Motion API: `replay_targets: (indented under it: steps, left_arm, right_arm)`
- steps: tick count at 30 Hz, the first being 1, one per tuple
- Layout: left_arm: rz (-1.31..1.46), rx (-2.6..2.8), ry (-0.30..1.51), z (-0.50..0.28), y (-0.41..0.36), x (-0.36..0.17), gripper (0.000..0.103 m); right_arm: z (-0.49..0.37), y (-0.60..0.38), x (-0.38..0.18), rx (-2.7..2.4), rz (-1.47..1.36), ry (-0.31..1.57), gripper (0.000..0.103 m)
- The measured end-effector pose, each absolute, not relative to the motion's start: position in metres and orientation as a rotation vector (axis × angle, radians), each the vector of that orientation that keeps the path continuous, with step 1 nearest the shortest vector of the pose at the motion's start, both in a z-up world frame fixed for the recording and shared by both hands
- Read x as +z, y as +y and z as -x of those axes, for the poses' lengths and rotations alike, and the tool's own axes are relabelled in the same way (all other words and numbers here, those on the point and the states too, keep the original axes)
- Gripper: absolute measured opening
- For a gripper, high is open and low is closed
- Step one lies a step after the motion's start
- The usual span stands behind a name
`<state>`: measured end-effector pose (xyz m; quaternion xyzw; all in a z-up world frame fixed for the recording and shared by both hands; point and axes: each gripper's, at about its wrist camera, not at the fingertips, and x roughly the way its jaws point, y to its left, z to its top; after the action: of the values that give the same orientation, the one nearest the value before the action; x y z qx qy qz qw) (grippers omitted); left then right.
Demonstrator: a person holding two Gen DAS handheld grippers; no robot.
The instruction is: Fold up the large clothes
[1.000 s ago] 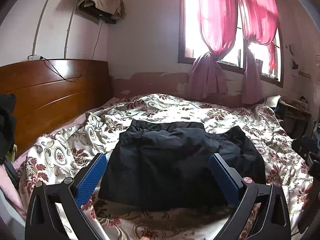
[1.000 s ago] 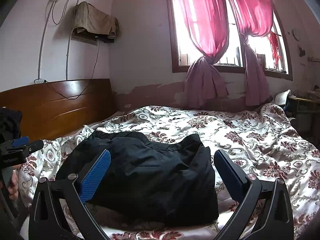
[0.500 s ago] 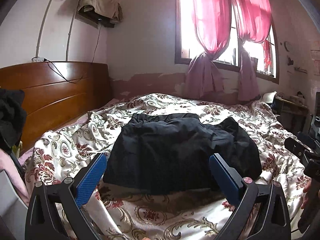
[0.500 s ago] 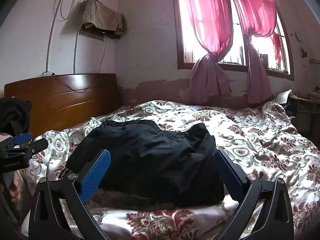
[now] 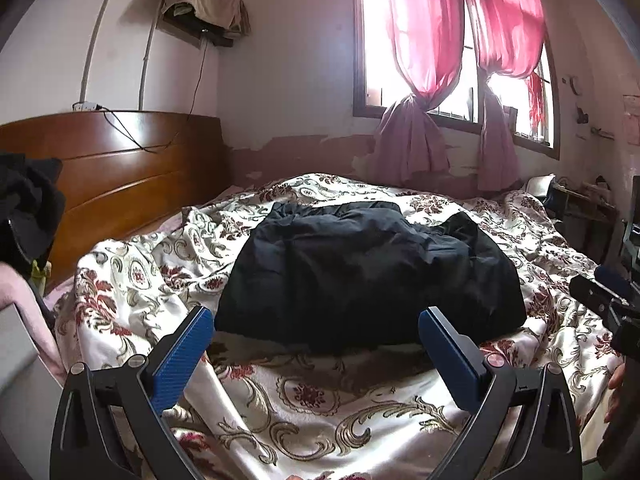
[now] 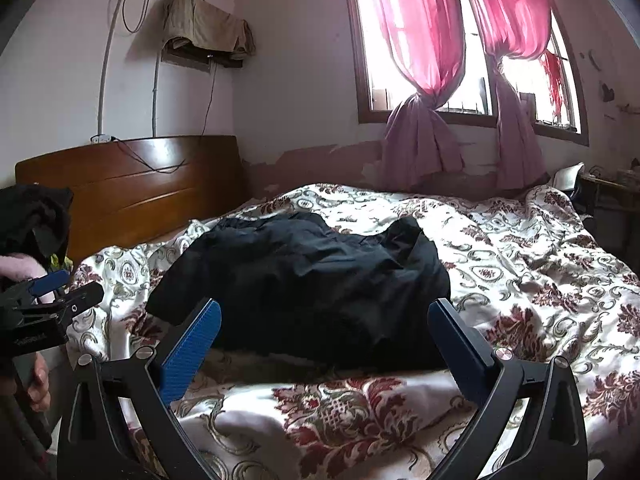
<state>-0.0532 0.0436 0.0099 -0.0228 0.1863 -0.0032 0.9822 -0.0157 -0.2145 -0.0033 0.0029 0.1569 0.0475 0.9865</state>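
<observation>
A large black garment [image 5: 368, 272] lies in a folded bundle on the floral bedspread [image 5: 320, 392]; it also shows in the right wrist view [image 6: 312, 284]. My left gripper [image 5: 316, 320] is open and empty, held back from the garment's near edge. My right gripper [image 6: 326, 312] is open and empty, also short of the garment's near edge. The left gripper shows at the left edge of the right wrist view [image 6: 44, 300], and the right gripper at the right edge of the left wrist view [image 5: 604, 296].
A wooden headboard [image 5: 120, 168] stands at the left. Dark clothes [image 5: 24, 208] hang at the far left. A window with pink curtains [image 5: 420, 60] is behind the bed. A side table [image 5: 584, 208] stands at the right.
Both grippers have drawn back from the garment toward the foot of the bed, so more bedspread shows in front of it. Both stayed open.
</observation>
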Motion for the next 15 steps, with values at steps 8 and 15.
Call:
replay_targets:
  steps: [8,15]
  left_arm:
    - [0.044,-0.003,0.417,0.052,0.04,-0.001,0.103]
    - [0.021,-0.001,0.418,0.052,0.037,-0.005,0.103]
  right_arm:
    - [0.014,-0.21,-0.019,0.105,-0.001,0.35,0.102]
    - [0.012,-0.214,-0.024,0.106,-0.021,0.372,0.102]
